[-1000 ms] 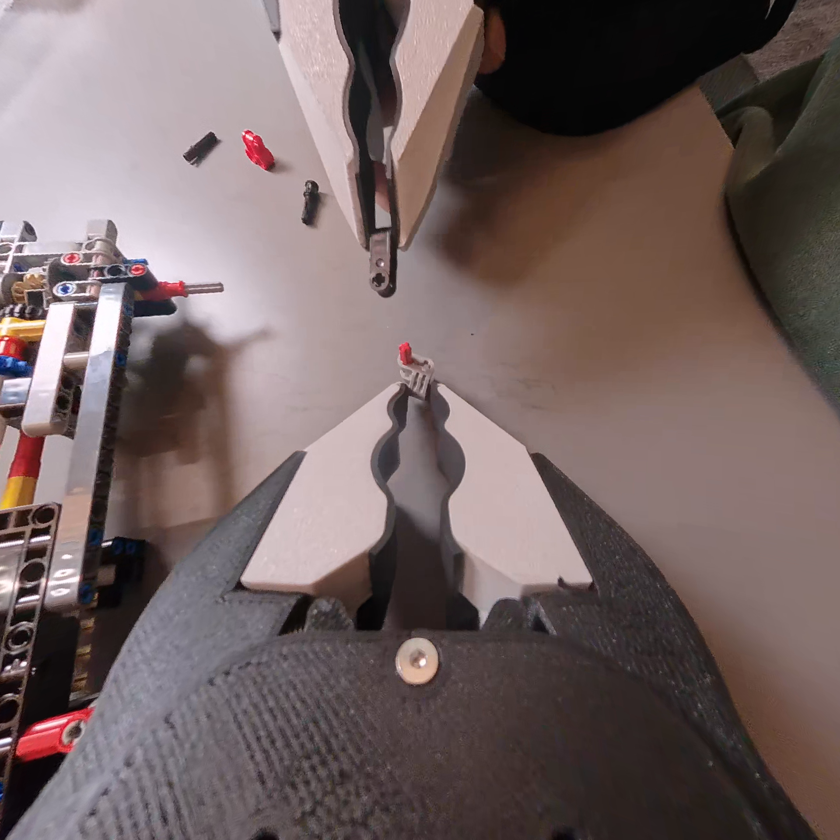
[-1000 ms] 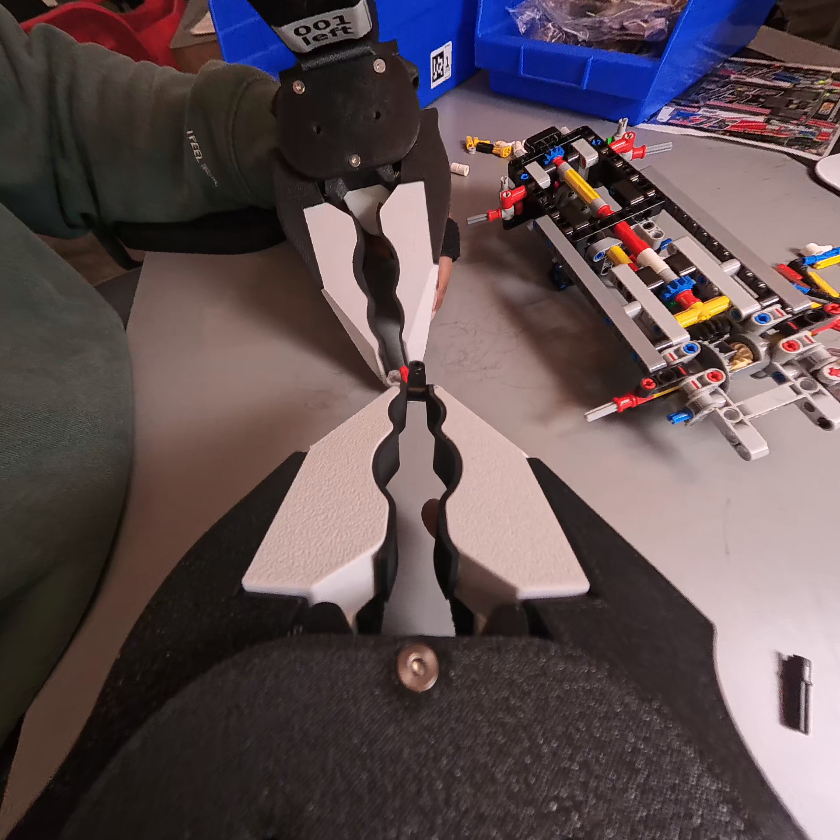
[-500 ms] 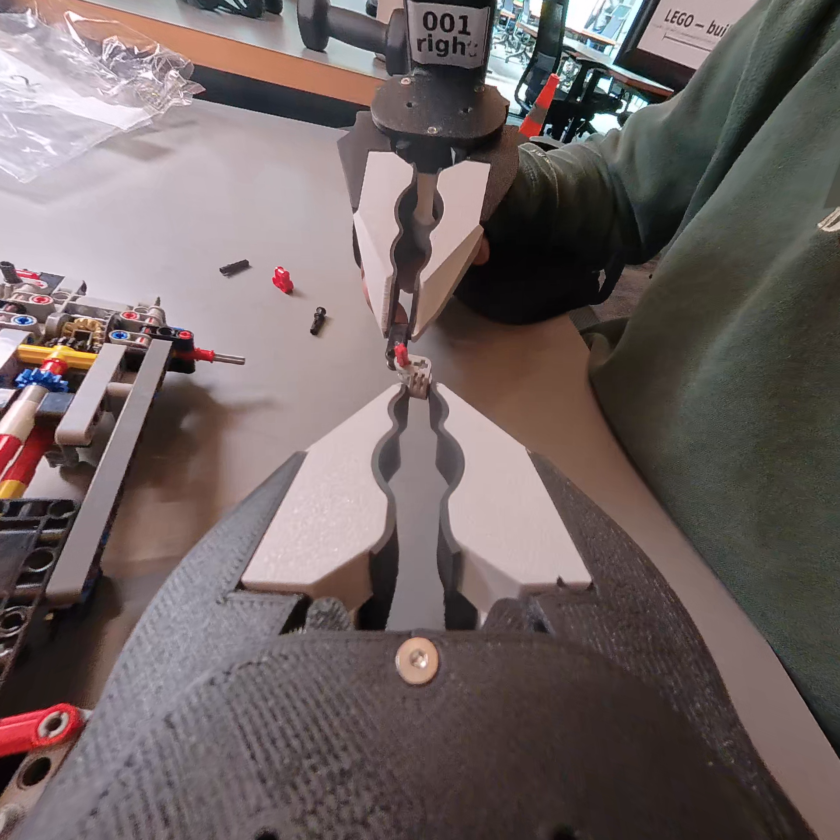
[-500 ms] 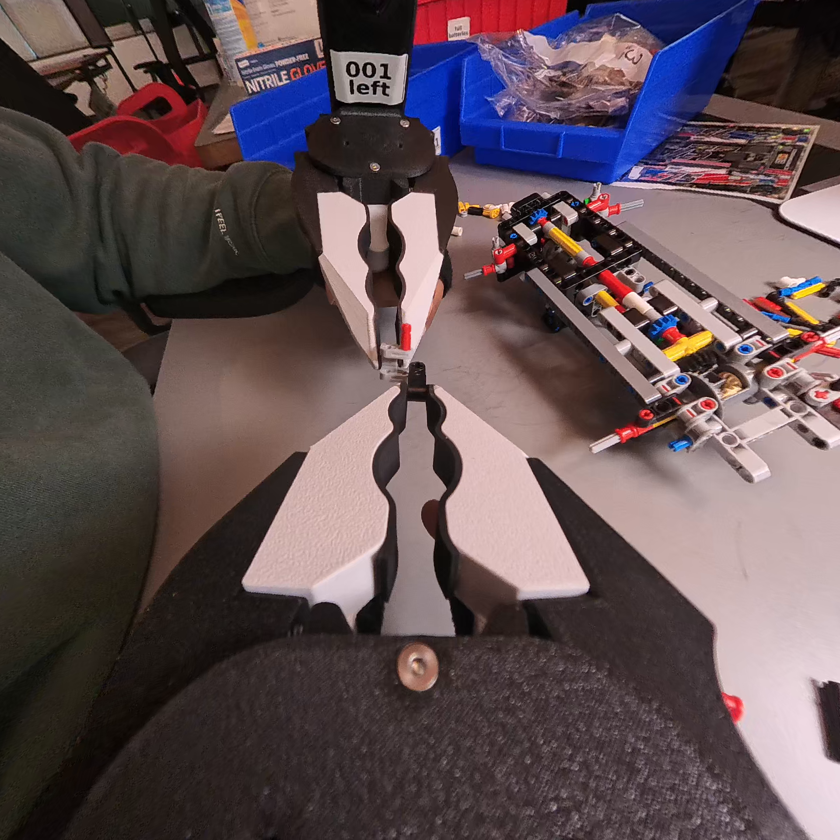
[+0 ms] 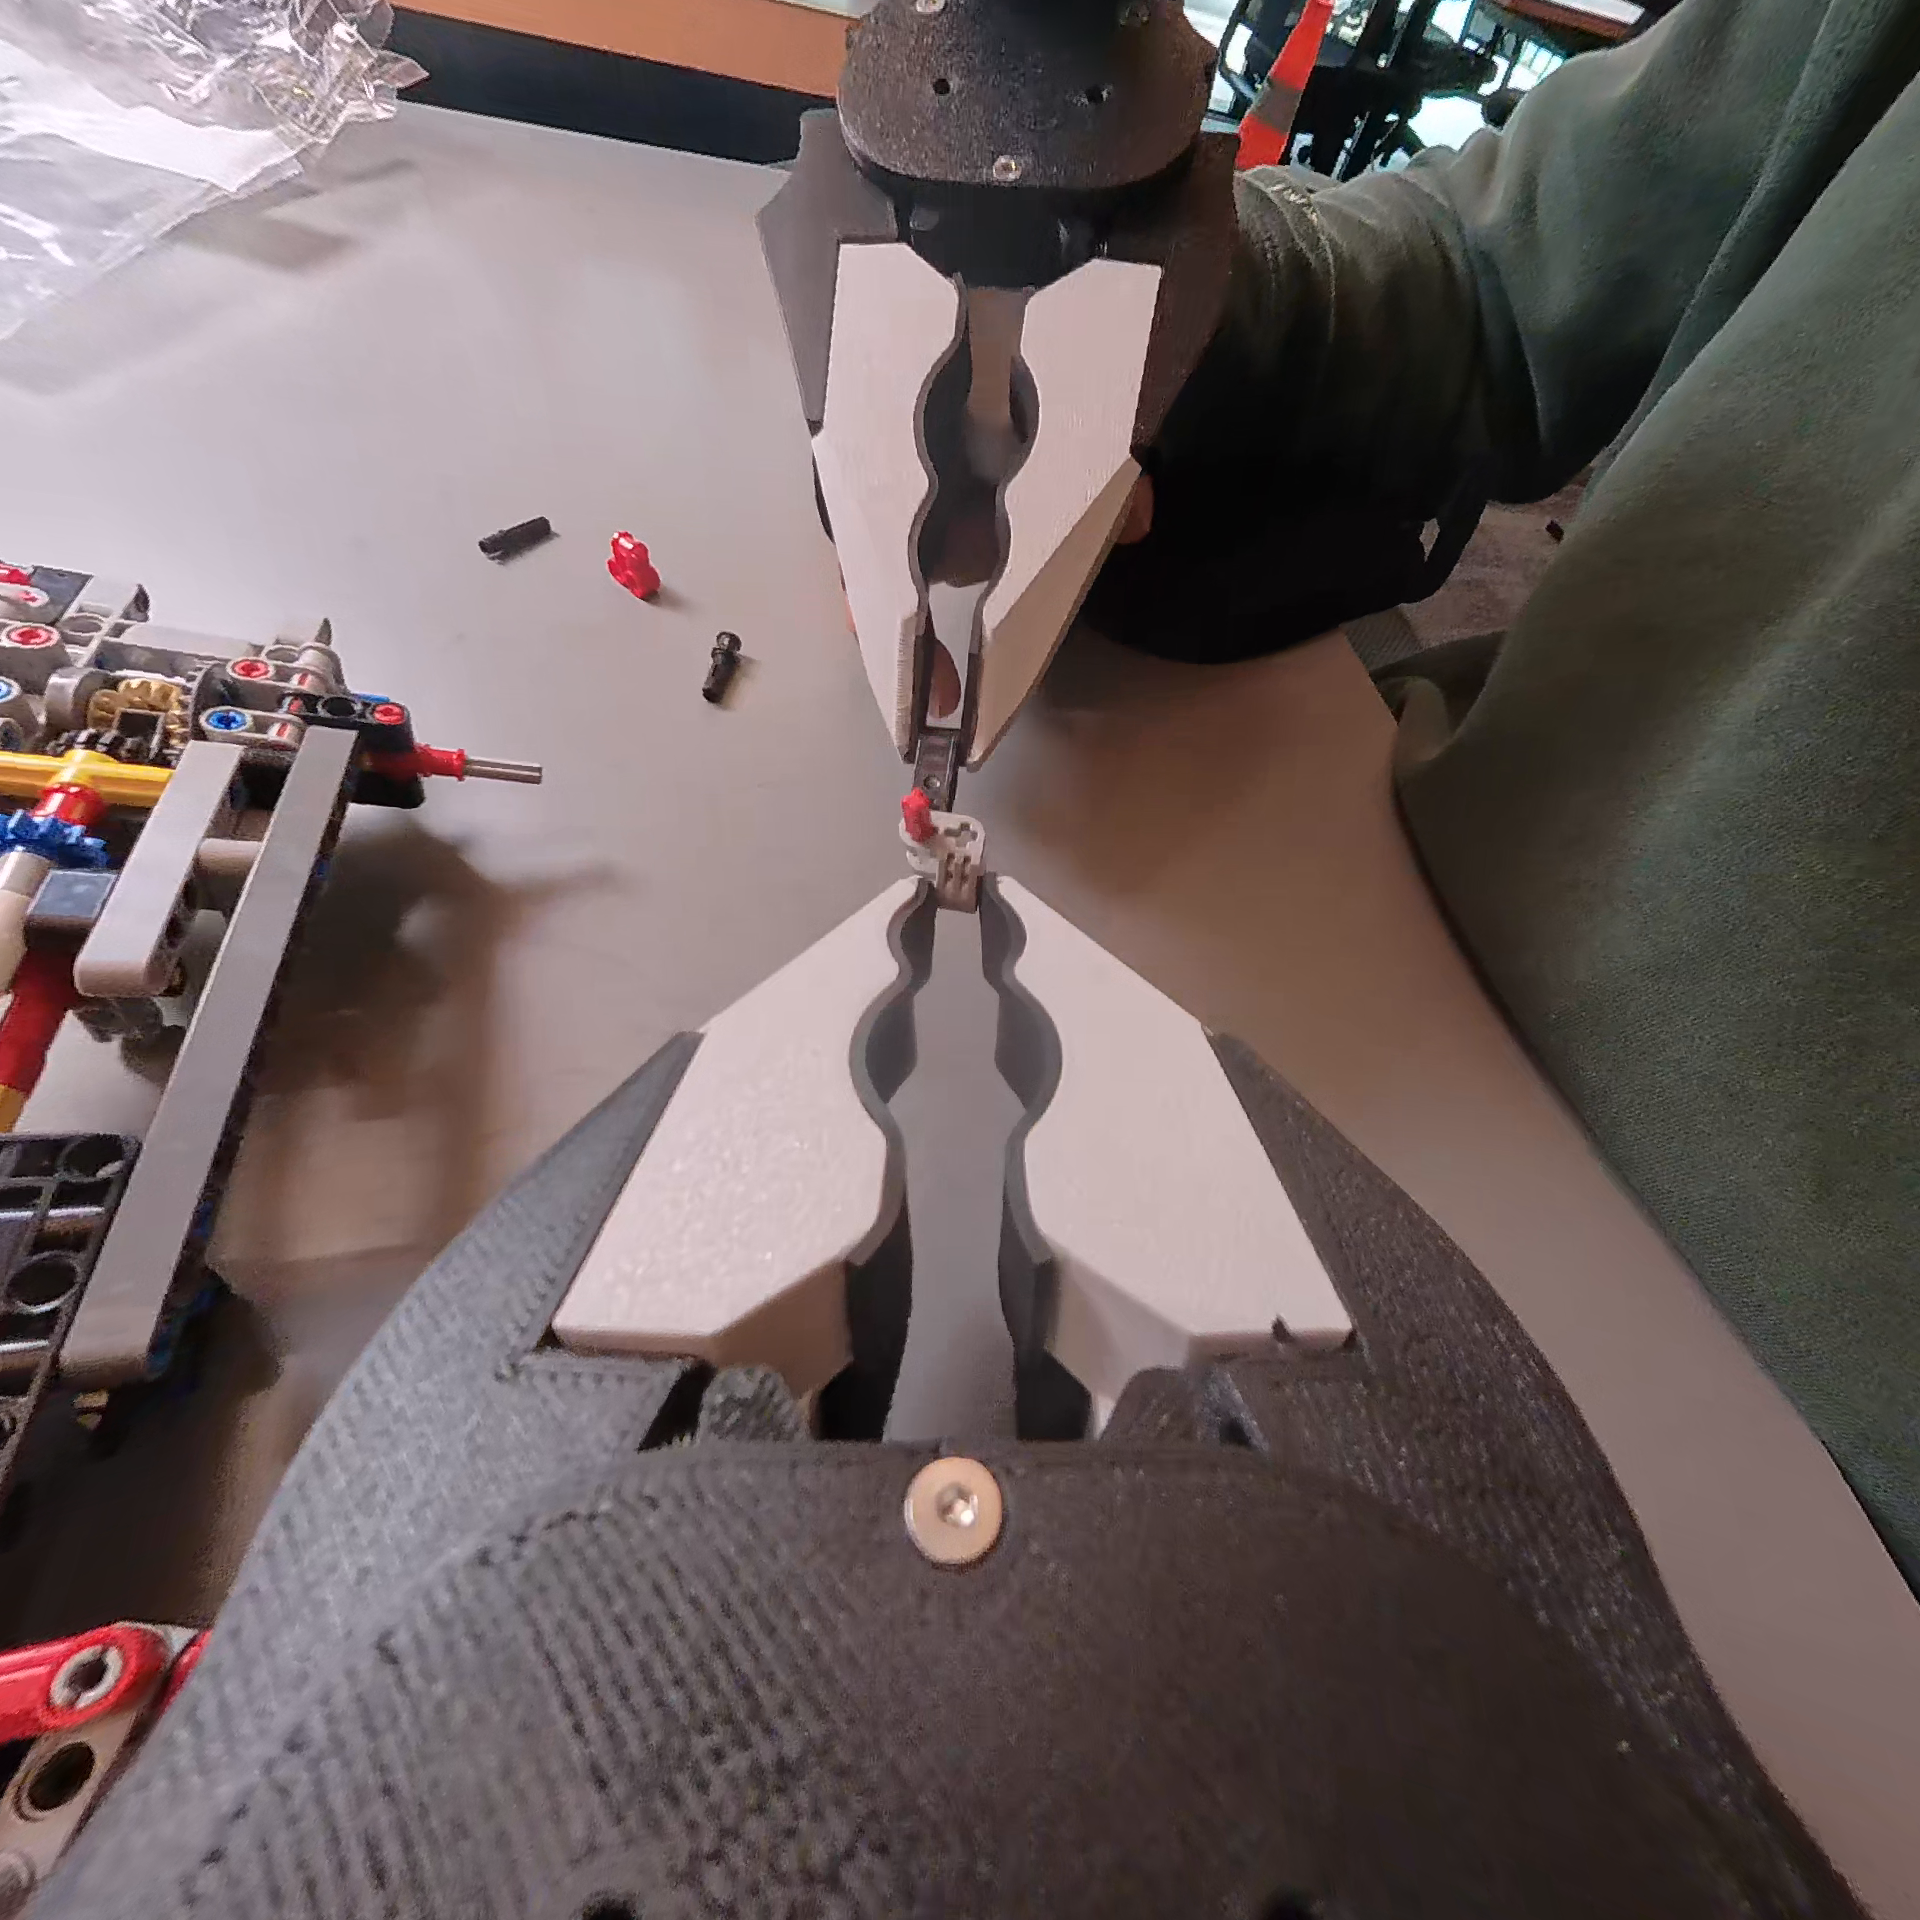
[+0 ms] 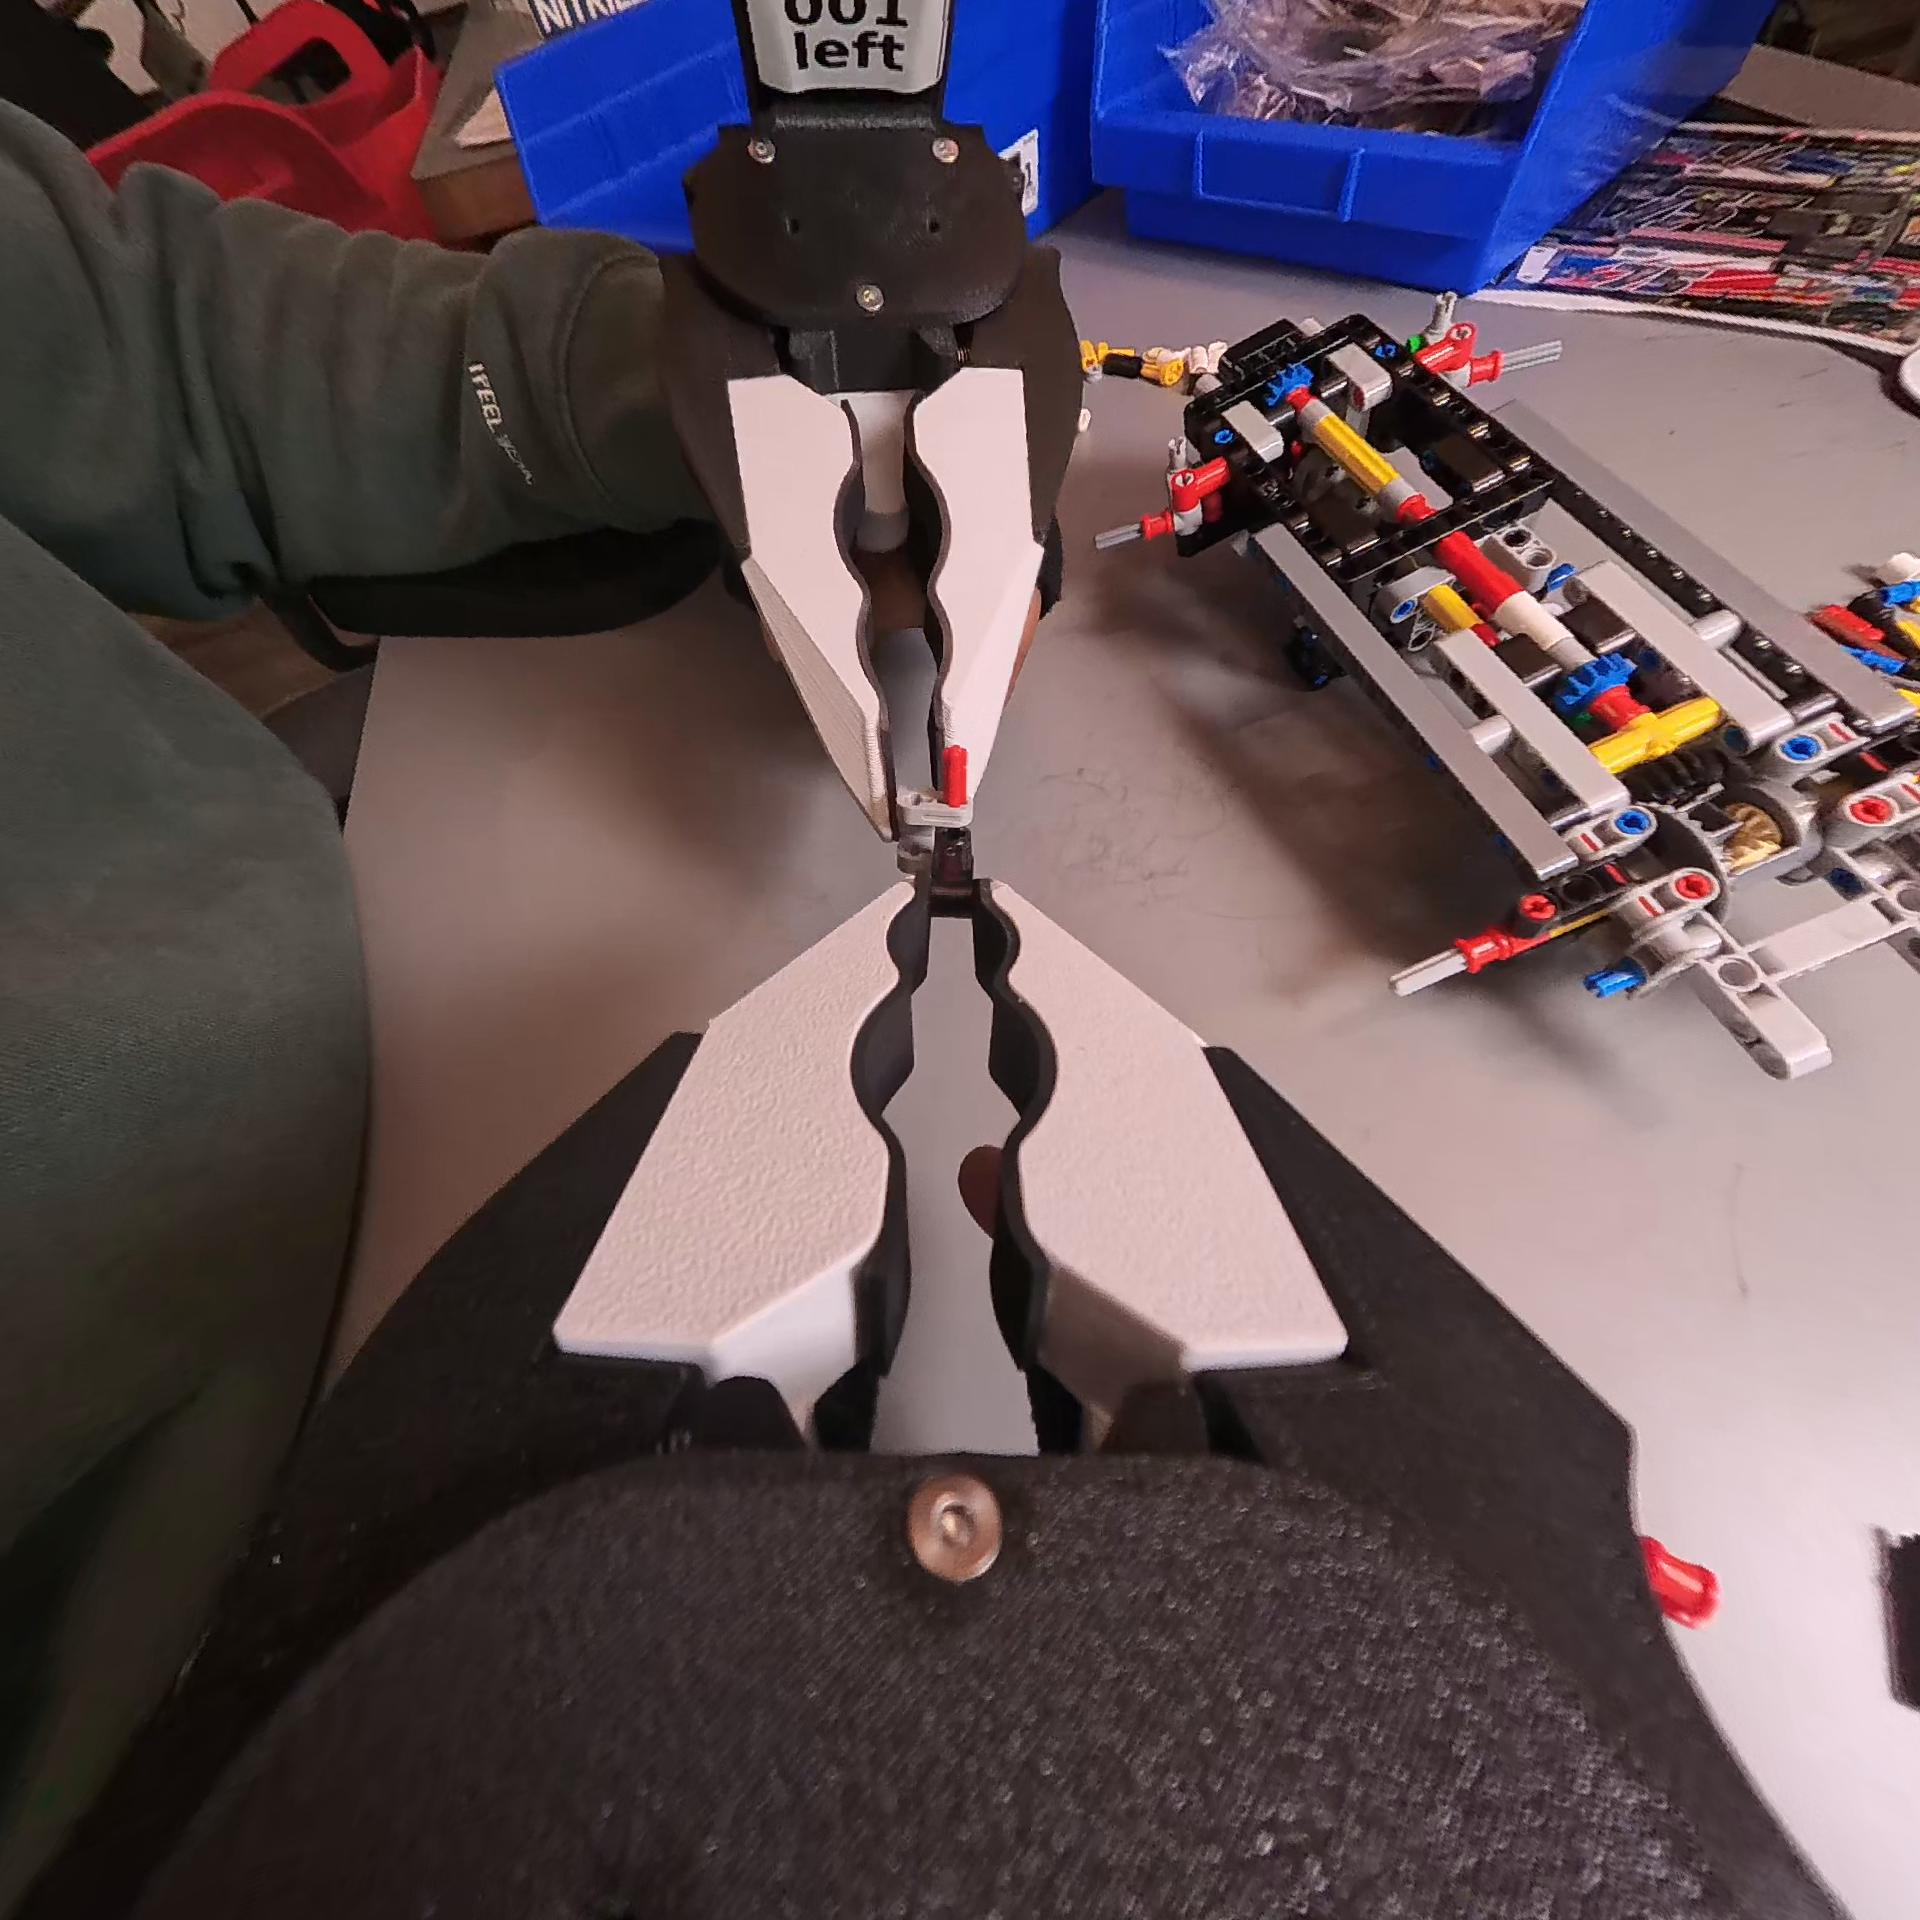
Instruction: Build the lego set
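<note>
Left wrist view: left gripper [image 5: 954, 883] pinches grey connector [image 5: 943, 844] (red-pinned).

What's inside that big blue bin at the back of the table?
The blue bin holds crumpled clear plastic bags with dark contents. The bin's front wall hides whatever lies beneath them.
</note>
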Tool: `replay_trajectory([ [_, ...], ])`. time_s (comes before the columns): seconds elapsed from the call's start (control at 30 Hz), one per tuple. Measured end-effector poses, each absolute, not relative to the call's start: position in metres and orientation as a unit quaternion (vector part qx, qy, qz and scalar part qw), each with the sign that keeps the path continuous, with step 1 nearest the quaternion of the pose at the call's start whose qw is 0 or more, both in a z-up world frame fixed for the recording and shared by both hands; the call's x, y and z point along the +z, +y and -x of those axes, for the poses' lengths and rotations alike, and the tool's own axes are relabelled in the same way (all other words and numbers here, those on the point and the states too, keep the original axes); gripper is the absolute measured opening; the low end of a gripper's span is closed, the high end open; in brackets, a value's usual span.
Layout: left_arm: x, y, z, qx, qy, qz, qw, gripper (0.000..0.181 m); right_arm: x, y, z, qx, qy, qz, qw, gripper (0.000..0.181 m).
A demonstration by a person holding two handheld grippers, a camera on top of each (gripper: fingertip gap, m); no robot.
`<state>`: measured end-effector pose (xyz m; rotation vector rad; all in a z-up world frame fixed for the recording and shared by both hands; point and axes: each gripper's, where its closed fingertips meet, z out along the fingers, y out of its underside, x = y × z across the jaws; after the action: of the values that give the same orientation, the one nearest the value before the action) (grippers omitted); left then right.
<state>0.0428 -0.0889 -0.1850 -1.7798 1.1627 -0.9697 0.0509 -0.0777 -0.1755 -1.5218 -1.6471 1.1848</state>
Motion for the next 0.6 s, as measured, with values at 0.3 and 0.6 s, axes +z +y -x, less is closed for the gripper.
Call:
replay_trajectory([
  [0.3, -0.1893, -0.0907, -0.0436, -0.364, 0.473, 0.7, 0.392, 0.006, -0.1798, -0.0792, -0.0509, 0.443, -0.623, 0.576, 0.29, 0.005],
  [0.6, -0.1934, -0.0971, -0.0467, -0.352, 0.496, 0.692, 0.388, 0.006, -0.1842, -0.0858, -0.0522, 0.439, -0.641, 0.564, 0.281, 0.004],
])
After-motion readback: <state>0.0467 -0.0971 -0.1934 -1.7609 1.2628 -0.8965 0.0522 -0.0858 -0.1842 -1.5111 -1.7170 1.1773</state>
